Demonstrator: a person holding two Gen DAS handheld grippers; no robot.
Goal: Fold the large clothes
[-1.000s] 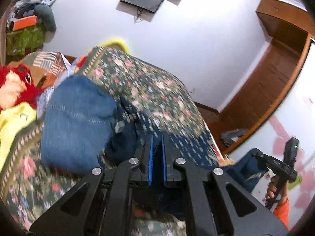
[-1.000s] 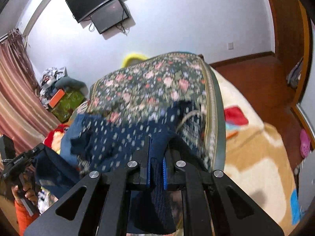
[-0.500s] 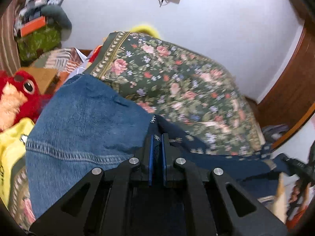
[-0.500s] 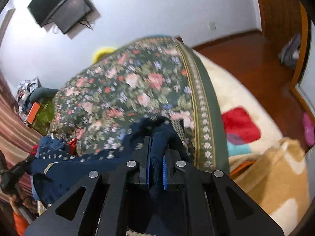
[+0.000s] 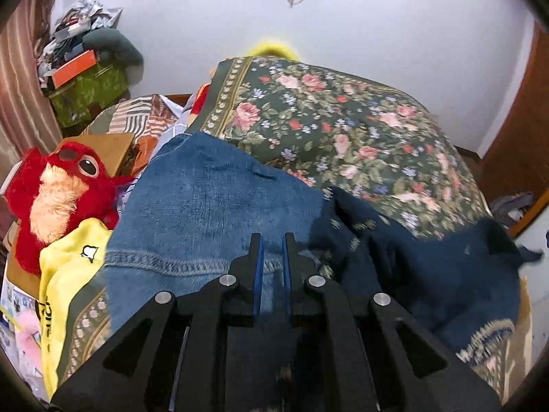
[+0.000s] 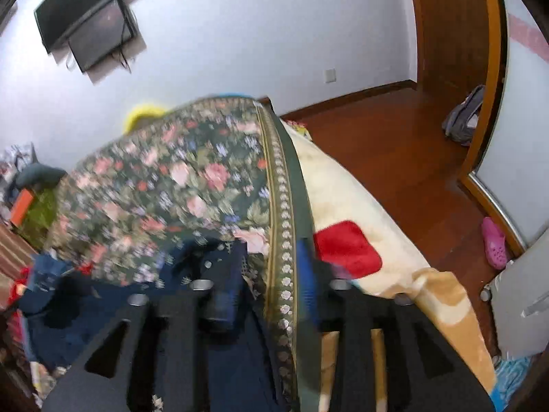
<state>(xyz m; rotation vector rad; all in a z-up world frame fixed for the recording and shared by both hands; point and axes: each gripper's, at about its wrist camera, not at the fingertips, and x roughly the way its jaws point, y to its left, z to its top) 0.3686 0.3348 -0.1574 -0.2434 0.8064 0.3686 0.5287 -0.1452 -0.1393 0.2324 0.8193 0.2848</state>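
Not much folding is done yet, going by how things lie. The navy patterned garment point(image 5: 429, 267) is bunched up in a loose heap on the floral bedspread point(image 5: 343, 130), toward the near right corner of the bed in the left wrist view, with one edge overlapping the blue jeans point(image 5: 206, 213) spread flat beside it. No neat edges or stacked layers can be made out on the navy piece, so it is judged to be only laid down, not folded. The left gripper point(image 5: 272, 250) is seen with a narrow gap between its blue pads and nothing pinched there, only the jeans' denim showing behind (so released, though barely parted). The right gripper point(image 6: 271, 274) is spread wide, fingers clearly apart, with nothing held; the bedspread's border strip runs through the gap and the navy fabric point(image 6: 113, 309) lies just to its left. This view is smeared by motion, so fine detail can't be told. The jeans look flattened but whether they count as folded can't be told. Still left, as a guess: the navy garment has to be smoothed out, its edges found and regripped, then folded over. A red plush toy point(image 5: 58, 192) and a yellow cloth point(image 5: 68, 267) sit off the left edge, not involved.
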